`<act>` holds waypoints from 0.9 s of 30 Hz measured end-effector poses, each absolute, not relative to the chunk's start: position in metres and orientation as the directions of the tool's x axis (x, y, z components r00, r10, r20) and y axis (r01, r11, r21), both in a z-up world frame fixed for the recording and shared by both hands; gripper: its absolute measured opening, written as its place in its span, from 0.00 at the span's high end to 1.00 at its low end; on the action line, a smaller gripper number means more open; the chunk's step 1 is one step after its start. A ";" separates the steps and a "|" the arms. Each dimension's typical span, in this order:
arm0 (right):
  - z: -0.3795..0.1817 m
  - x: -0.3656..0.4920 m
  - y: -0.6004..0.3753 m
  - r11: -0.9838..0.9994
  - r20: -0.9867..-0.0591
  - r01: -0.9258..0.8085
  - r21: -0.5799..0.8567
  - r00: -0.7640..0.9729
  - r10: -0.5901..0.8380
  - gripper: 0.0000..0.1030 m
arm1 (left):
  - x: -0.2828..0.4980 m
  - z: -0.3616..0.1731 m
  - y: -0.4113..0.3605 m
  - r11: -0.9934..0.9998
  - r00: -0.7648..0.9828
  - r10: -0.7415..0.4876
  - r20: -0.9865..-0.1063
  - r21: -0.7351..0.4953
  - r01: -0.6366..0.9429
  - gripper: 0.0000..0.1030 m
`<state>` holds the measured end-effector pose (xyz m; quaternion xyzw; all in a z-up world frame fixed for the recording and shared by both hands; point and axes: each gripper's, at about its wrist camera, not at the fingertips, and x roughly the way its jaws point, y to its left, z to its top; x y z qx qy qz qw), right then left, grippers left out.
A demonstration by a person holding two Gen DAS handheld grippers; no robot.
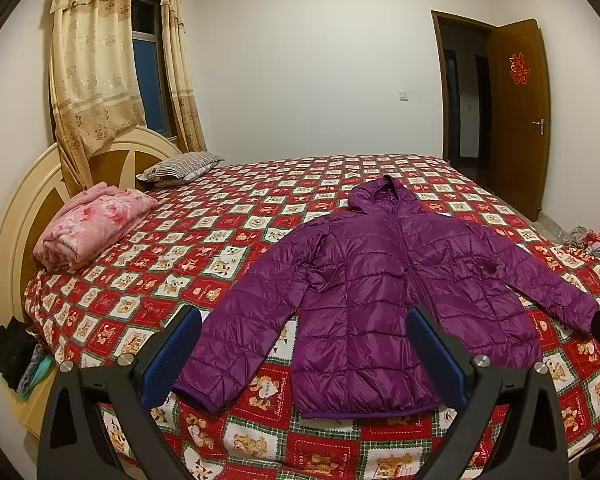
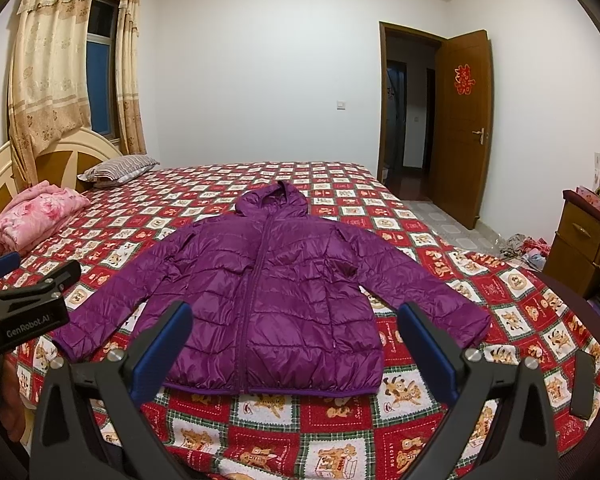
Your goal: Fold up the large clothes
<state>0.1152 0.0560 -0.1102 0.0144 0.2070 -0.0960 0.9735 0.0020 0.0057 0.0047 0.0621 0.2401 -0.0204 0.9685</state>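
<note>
Both the left hand-held gripper and the right hand-held gripper hover with fingers spread and empty above the near hem of the purple jacket, which lies flat, front up, sleeves splayed on the bed, seemingly laid out ready for folding.

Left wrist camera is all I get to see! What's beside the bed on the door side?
Observer: A wooden dresser stands there, against the wall.
Operator: Is my other grabber holding anything?
Observer: No. The right gripper is open and empty, pointed at the purple jacket.
Operator: What does my left grabber look like from outside?
Observer: The left gripper is black, with "GenRobot.AI" printed on its side.
</note>
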 end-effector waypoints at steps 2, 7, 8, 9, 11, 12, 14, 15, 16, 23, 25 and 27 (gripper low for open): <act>-0.109 0.115 0.055 0.981 -0.405 0.192 -0.012 0.896 -0.180 0.00 | 0.002 0.004 0.006 0.992 0.884 -0.009 -0.467 0.110 0.069 0.01; -0.110 0.115 0.055 0.981 -0.405 0.193 -0.011 0.896 -0.181 0.00 | 0.002 0.005 0.006 0.992 0.883 -0.009 -0.469 0.110 0.069 0.01; -0.110 0.116 0.056 0.981 -0.406 0.192 -0.011 0.896 -0.180 0.00 | 0.002 0.005 0.006 0.992 0.884 -0.009 -0.468 0.110 0.068 0.01; -0.110 0.115 0.055 0.981 -0.406 0.192 -0.011 0.896 -0.180 0.00 | 0.002 0.005 0.007 0.992 0.884 -0.010 -0.468 0.109 0.068 0.01; -0.110 0.116 0.055 0.982 -0.407 0.191 -0.011 0.896 -0.179 0.00 | 0.002 0.004 0.006 0.992 0.884 -0.009 -0.468 0.110 0.068 0.01; -0.111 0.116 0.056 0.982 -0.407 0.191 -0.011 0.896 -0.179 0.00 | 0.003 0.003 0.006 0.992 0.883 -0.008 -0.468 0.110 0.068 0.01; -0.111 0.116 0.055 0.981 -0.408 0.191 -0.011 0.895 -0.179 0.00 | 0.003 0.003 0.006 0.992 0.883 -0.009 -0.470 0.109 0.068 0.01; -0.112 0.116 0.056 0.982 -0.410 0.190 -0.011 0.895 -0.178 0.00 | 0.004 0.003 0.007 0.992 0.883 -0.009 -0.470 0.108 0.067 0.01; -0.112 0.116 0.056 0.982 -0.411 0.190 -0.010 0.895 -0.177 0.00 | 0.004 0.002 0.007 0.992 0.882 -0.007 -0.471 0.109 0.067 0.01; -0.116 0.117 0.056 0.982 -0.415 0.187 -0.008 0.893 -0.173 0.00 | 0.006 0.001 0.010 0.992 0.881 -0.009 -0.474 0.106 0.067 0.01; -0.116 0.118 0.055 0.982 -0.416 0.187 -0.008 0.893 -0.173 0.00 | 0.008 -0.002 0.011 0.992 0.880 -0.005 -0.475 0.105 0.062 0.01; -0.120 0.121 0.053 0.982 -0.419 0.187 -0.005 0.891 -0.172 0.00 | 0.014 -0.007 0.014 0.994 0.870 -0.011 -0.493 0.089 0.063 0.01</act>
